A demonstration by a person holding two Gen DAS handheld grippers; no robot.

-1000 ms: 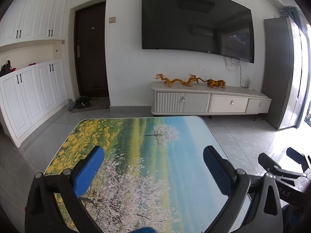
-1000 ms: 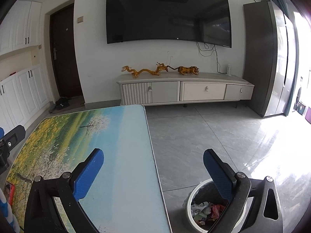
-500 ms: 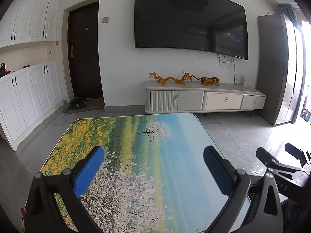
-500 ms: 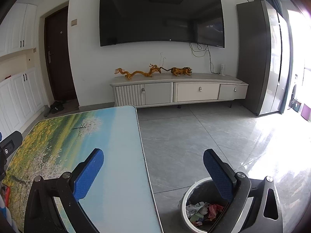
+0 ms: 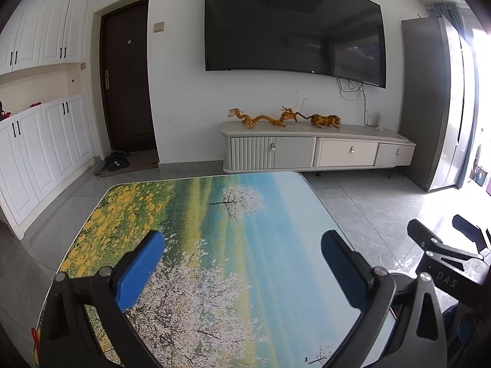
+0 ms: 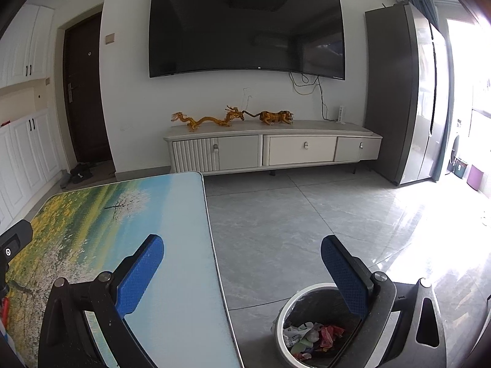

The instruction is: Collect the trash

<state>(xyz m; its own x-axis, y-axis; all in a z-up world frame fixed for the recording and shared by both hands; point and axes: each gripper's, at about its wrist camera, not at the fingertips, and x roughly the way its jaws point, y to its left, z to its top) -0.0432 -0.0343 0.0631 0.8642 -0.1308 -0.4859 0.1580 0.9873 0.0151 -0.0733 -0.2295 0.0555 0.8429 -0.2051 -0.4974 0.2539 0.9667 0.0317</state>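
Both tools hold nothing: left tool point(image 5: 242, 260) and right tool point(image 6: 242, 263) have fingers apart; the bin point(image 6: 285, 309) stands upright on the floor beside the bench point(image 6: 172, 214), mouth up

The table point(image 5: 233, 245) top lies bare ahead, free to cross. Right of its edge, open floor point(image 6: 291, 220) surrounds the trash bin point(image 6: 284, 309), whose mouth is unobstructed from above.

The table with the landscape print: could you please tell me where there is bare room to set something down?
Nearly the whole table is bare, from the far edge facing the TV cabinet down to the open left gripper. Only its near left corner holds something red. On the floor right of the table, the bin already holds trash below the open right gripper.
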